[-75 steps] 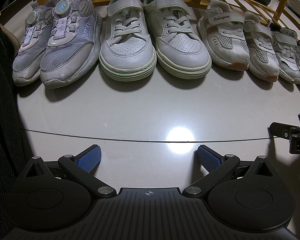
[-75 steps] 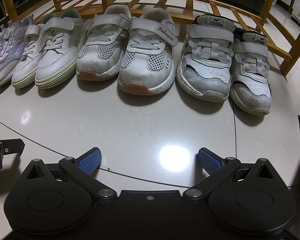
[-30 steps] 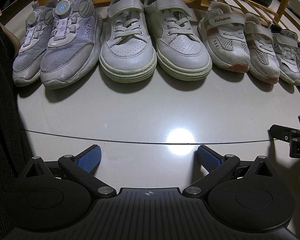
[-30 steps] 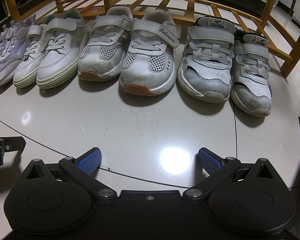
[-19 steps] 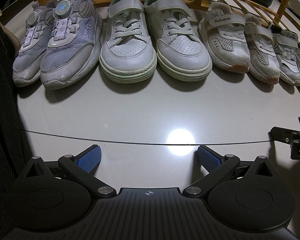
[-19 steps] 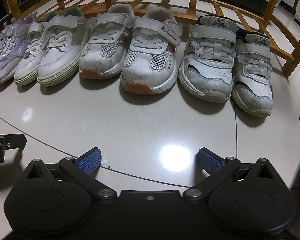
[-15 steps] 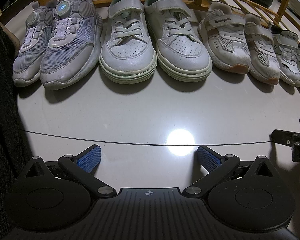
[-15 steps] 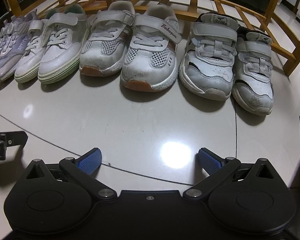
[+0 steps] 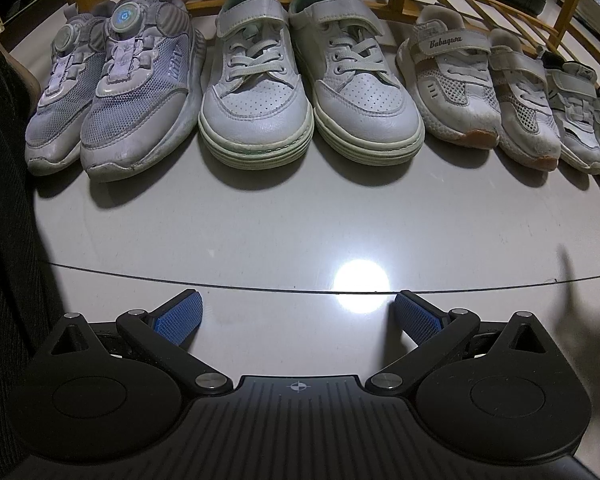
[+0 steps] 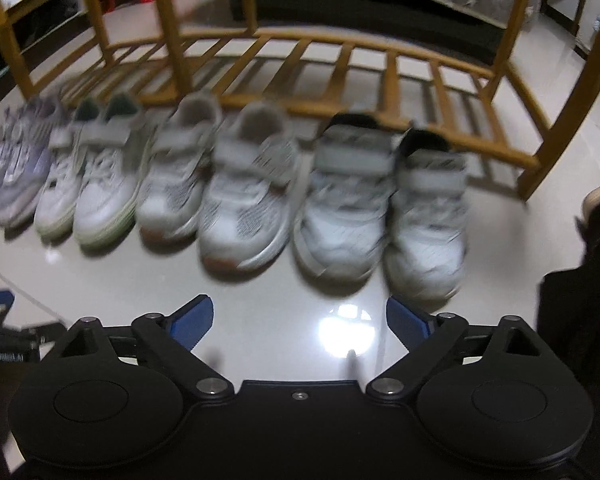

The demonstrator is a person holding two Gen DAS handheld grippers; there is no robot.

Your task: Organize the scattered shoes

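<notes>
Left hand-held gripper [image 9: 296, 316]: blue-padded fingers [image 9: 179, 312] spread wide, nothing between them, hovering over bare glossy floor [image 9: 300, 224] with a lamp glare between the tips. Right hand-held gripper [image 10: 299, 322]: fingers likewise wide apart and empty; its view is motion-blurred.

Beyond both grippers, well apart from them, eight shoes stand in one row, toes toward the cameras, paired side by side. Left to right: lavender mesh sneakers [image 9: 112, 92] with dial closures; white leather sneakers [image 9: 308, 96] with pale green soles, soles nearly touching; white mesh strap shoes [image 9: 456, 88] marked "Babuqwa"; grey-white strap shoes [image 10: 380, 204] with dark collars at the far right.

Directly behind the heels: a wooden slatted rack [image 10: 340, 52], its lowest tier unoccupied.
</notes>
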